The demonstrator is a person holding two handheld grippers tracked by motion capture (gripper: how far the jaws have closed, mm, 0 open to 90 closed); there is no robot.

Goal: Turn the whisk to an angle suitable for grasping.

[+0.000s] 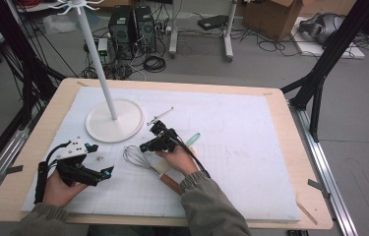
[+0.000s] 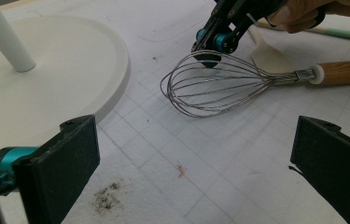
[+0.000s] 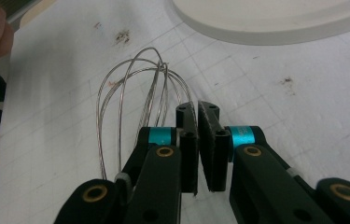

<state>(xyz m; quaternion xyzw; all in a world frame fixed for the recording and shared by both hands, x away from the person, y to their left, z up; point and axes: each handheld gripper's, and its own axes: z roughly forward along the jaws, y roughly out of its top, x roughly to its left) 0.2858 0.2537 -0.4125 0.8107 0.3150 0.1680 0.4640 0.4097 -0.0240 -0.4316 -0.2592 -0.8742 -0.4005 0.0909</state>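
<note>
A wire whisk [image 1: 135, 156] with a wooden handle [image 1: 172, 184] lies on the white mat, its wire cage pointing left. My right gripper [image 1: 145, 146] reaches down to the cage's far side. In the right gripper view its jaws [image 3: 197, 109] are almost together, pinching a wire of the whisk [image 3: 116, 93] at their tips. The left gripper view shows the same contact on the whisk [image 2: 210, 86]. My left gripper [image 1: 101, 173] rests low at the mat's front left and points at the whisk; it [image 2: 196, 172] is wide open with nothing between the jaws.
A white stand with a round base [image 1: 114, 120] and a tall pole sits at the back left. A spatula with a green handle [image 1: 193, 138] lies under the right hand. A thin pen-like stick [image 1: 161, 115] lies behind the right gripper. Crumbs [image 2: 107, 198] dot the mat.
</note>
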